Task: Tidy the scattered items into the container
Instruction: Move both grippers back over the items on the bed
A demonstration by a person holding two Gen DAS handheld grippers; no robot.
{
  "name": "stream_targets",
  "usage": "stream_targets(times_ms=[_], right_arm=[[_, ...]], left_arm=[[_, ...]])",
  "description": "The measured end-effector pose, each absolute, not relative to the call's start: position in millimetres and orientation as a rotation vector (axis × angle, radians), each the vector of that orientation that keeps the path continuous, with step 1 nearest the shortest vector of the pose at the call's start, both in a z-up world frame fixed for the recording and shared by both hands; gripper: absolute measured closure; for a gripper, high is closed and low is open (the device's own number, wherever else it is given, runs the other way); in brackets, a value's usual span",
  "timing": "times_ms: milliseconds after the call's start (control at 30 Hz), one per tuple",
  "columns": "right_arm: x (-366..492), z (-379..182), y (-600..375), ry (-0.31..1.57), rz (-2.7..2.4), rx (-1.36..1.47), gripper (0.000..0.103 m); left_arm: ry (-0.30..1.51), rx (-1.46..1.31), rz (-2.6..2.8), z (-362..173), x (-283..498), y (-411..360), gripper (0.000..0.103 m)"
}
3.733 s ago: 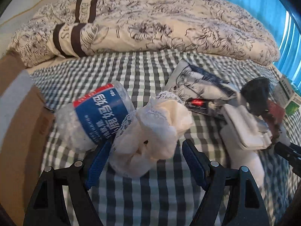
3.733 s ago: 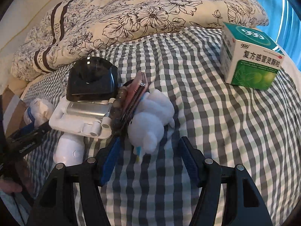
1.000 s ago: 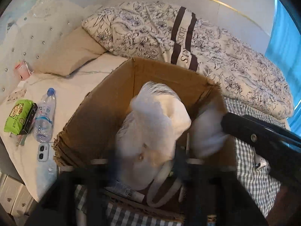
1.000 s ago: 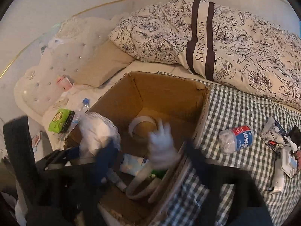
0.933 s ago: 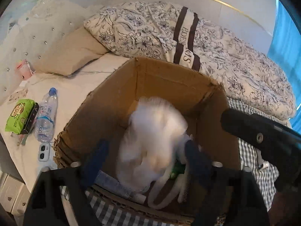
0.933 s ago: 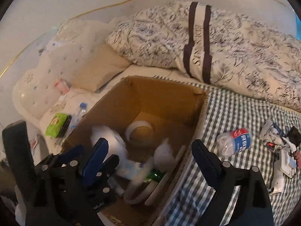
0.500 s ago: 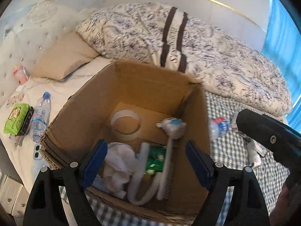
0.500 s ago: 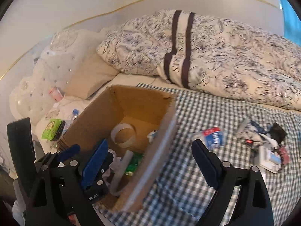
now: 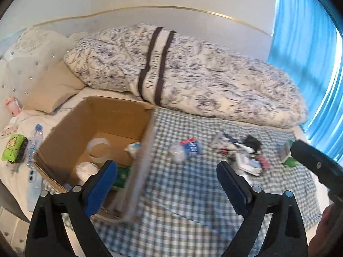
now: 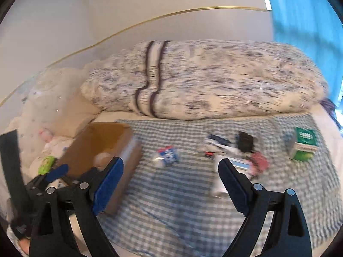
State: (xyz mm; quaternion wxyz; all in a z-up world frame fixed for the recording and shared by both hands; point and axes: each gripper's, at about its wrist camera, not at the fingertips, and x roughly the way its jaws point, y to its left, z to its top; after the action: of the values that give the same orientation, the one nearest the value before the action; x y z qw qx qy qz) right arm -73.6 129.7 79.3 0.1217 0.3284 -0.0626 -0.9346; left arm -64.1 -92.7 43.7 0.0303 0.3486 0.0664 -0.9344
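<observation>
Green packet (image 9: 13,151): lies at the far left on the white sheet, just beside a clear water bottle (image 9: 32,144) with a blue cap.
Cardboard box (image 9: 70,128): stands open on the bed, left of centre. Inside it, a tape ring (image 9: 99,148), a white bundle (image 9: 86,170) and a green item (image 9: 122,176) are visible; a small white and blue thing (image 9: 134,147) lies against the right wall.
Left tongs (image 9: 167,184): spread wide and empty, held above the near right edge of the box. Both blue pads are clear of every item.
Checked blanket (image 9: 193,192): covers the bed to the right of the box and carries the loose items.
Crushed bottle (image 9: 185,150): lies on its side on the checked blanket, near the box, with a blue and red label.
Pile of small items (image 9: 242,152): lies well right of the crushed bottle; a black object, a white device and a pink piece are distinguishable, the rest is blurred.
Right tongs (image 10: 170,181): spread wide and empty, held above the checked blanket between the crushed bottle and the pile.
Green and white carton (image 10: 304,146): stands on the blanket at the far right, apart from the pile.
Floral duvet (image 9: 193,75): rolled up along the back of the bed, behind all items.
Blue curtain (image 9: 308,53): hangs at the far right.
</observation>
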Motion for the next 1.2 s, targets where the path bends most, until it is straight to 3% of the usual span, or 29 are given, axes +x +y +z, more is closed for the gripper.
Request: stream_targets(times_ms=[233, 533, 867, 1200], right_arm=[[-44, 54, 216, -0.249, -2.853, 1.029, 0.013], [-42, -12, 278, -0.311, -2.919, 1.126, 0.013], [-79, -89, 311, -0.375, -2.856, 1.308, 0.013], [-113, -115, 337, -0.414, -2.866, 1.369, 0.013]], left_arm=[[0.144, 1.116, -2.934, 30, -53, -31, 0.005], [0.057, 1.197, -2.915, -33, -67, 25, 0.005], [0.035, 1.303, -2.908, -98, -131, 66, 0.005], [-0.03, 1.408, -2.957, -149, -197, 112, 0.005]])
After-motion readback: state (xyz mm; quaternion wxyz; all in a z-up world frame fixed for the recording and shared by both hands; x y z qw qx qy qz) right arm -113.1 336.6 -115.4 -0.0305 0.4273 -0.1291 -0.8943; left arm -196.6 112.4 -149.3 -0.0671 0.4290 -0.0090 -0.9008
